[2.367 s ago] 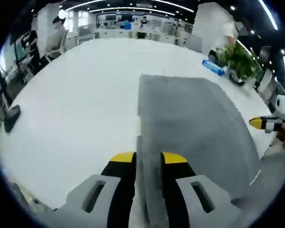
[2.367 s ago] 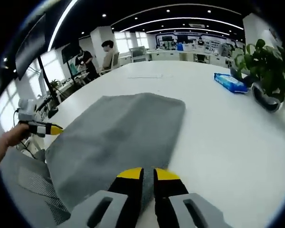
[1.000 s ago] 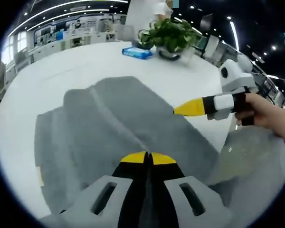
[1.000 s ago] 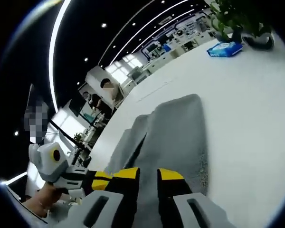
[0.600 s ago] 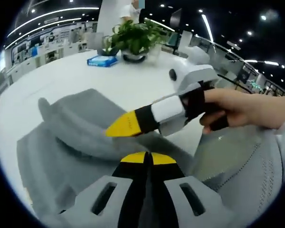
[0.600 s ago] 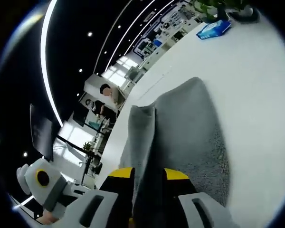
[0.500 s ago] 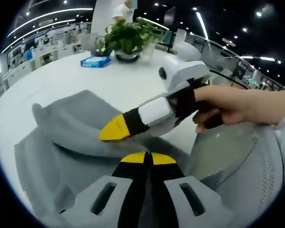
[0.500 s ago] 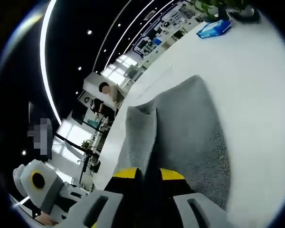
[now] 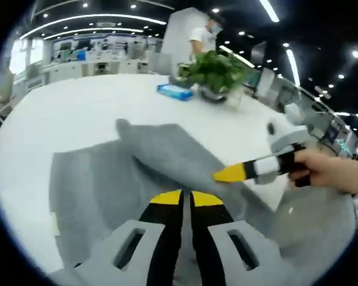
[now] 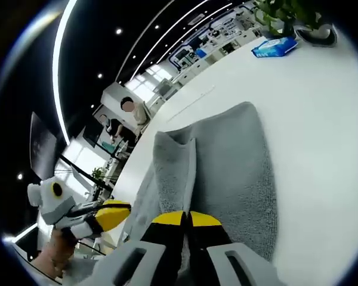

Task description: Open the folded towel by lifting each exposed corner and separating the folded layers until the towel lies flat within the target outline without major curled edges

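In the left gripper view, the left gripper (image 9: 186, 198) has its yellow-tipped jaws pressed nearly together, with grey cloth bunched right at the tips; a pinch on the towel (image 9: 107, 185) looks likely, but the contact itself is hidden. From there the towel spreads toward 9 and 10 o'clock across the white table (image 9: 71, 113), and one raised fold runs from 11 o'clock down toward 3 o'clock. The right gripper (image 9: 230, 173) comes in from 3 o'clock, held by a hand (image 9: 328, 173), with its yellow tip lying against that raised fold. Farther out at 12 o'clock stand a potted plant (image 9: 215, 71) and a blue packet (image 9: 174, 91), with a person (image 9: 203, 36) behind them.

The right gripper view shows the right gripper (image 10: 187, 221) with jaws narrowed to a slit, the towel (image 10: 232, 167) rising straight out of the tips, so it is pinching the cloth. A lifted layer stands up as a ridge toward 11 o'clock, while the flatter part lies toward 1 o'clock on the table (image 10: 322, 131). The left gripper (image 10: 110, 215) sits at 8 o'clock, its tip just beside the towel's edge. The blue packet (image 10: 274, 46) and plant (image 10: 286, 18) are at 1 o'clock.
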Action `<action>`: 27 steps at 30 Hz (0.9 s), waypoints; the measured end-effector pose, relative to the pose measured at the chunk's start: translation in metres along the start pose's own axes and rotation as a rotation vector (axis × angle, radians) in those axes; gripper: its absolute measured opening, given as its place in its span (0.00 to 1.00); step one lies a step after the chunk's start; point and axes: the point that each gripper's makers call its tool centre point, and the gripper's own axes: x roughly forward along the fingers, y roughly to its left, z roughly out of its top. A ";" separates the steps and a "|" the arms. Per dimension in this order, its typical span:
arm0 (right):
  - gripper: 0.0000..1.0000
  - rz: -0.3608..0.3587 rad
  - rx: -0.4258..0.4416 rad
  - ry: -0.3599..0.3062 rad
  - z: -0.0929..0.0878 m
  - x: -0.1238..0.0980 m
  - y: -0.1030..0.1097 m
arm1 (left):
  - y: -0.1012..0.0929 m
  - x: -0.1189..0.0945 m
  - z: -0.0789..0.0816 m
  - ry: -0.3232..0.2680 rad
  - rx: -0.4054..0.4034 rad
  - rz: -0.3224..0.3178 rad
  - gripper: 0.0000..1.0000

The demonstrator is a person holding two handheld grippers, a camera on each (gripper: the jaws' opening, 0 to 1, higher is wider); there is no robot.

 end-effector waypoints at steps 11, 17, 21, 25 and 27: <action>0.00 -0.005 -0.028 0.013 -0.002 -0.001 0.001 | 0.042 0.005 -0.062 0.213 0.048 0.019 0.00; 0.00 -0.028 -0.055 0.003 0.003 -0.005 -0.005 | 0.058 0.002 -0.063 0.244 0.212 0.084 0.00; 0.00 -0.056 -0.058 -0.012 0.008 -0.010 -0.013 | 0.069 -0.002 -0.064 0.243 0.188 0.110 0.00; 0.00 -0.073 -0.048 -0.018 0.010 -0.013 -0.019 | 0.087 -0.011 -0.067 0.251 0.187 0.151 0.00; 0.00 -0.077 -0.051 -0.022 0.011 -0.014 -0.019 | 0.095 -0.014 -0.069 0.247 0.185 0.159 0.00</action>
